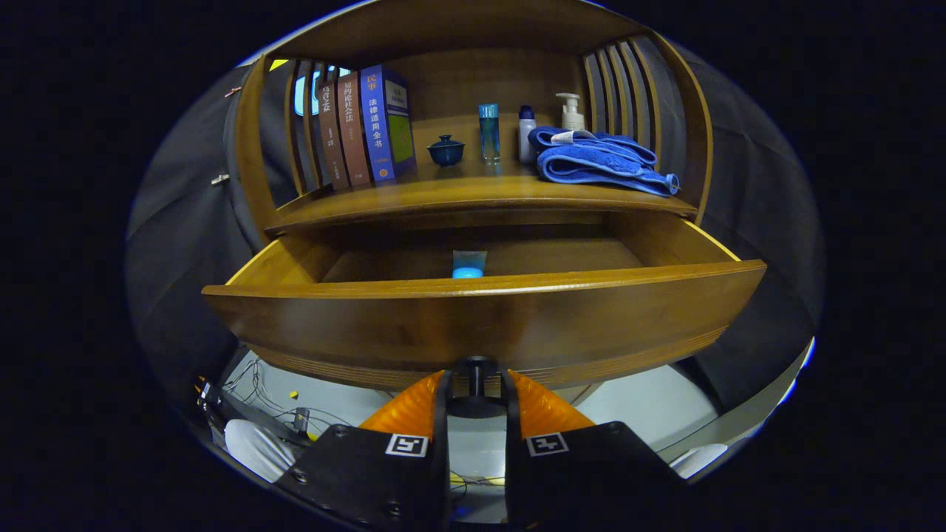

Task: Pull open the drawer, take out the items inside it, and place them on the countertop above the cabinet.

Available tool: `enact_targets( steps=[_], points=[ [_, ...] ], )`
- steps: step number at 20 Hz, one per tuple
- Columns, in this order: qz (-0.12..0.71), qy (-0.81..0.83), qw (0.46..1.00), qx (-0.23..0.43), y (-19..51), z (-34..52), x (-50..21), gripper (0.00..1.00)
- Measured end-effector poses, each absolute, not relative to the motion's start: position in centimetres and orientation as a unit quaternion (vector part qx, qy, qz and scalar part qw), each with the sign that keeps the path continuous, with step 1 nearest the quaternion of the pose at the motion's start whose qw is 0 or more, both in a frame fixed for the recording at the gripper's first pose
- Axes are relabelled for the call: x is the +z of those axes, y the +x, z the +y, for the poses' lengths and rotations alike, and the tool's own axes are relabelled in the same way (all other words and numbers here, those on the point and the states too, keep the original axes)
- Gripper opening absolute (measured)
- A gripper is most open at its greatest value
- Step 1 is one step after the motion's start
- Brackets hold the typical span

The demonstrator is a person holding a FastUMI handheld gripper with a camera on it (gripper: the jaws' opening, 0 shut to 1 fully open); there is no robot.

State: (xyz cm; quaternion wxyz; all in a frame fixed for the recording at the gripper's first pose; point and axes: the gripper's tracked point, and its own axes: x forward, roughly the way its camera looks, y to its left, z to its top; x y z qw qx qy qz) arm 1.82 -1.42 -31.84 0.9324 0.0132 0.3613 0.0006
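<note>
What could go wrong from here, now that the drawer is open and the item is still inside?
1. The gripper has its fingers closed on the knob below the drawer front; lifting without opening could tug the drawer.
2. The blue tube lies just behind the tall front, so a low reach may strike it.
3. The countertop is crowded; the cup could be knocked.

On the countertop (pixel 473 193): 3 books (pixel 366 129), 1 lidded cup (pixel 446 150), 3 bottles (pixel 488 131), 1 towel (pixel 602 159); in the drawer (pixel 488 314), 1 tube (pixel 468 263).
</note>
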Motion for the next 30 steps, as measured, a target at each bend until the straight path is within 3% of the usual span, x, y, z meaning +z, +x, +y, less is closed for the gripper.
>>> enact_targets(
  steps=[16,18,19,22,30],
  points=[
    [0.406,0.013,0.914,-0.004,-4.8,-1.6,-32.3,0.34],
    [0.411,0.012,0.912,-0.005,-5.1,-1.5,-32.2,0.38],
    [0.407,0.020,0.913,0.001,-5.4,-0.9,-31.3,0.48],
    [0.386,0.020,0.922,-0.008,-6.0,-1.0,-28.4,0.97],
    [0.347,0.042,0.936,0.024,0.3,1.5,-20.0,1.00]
  ],
)
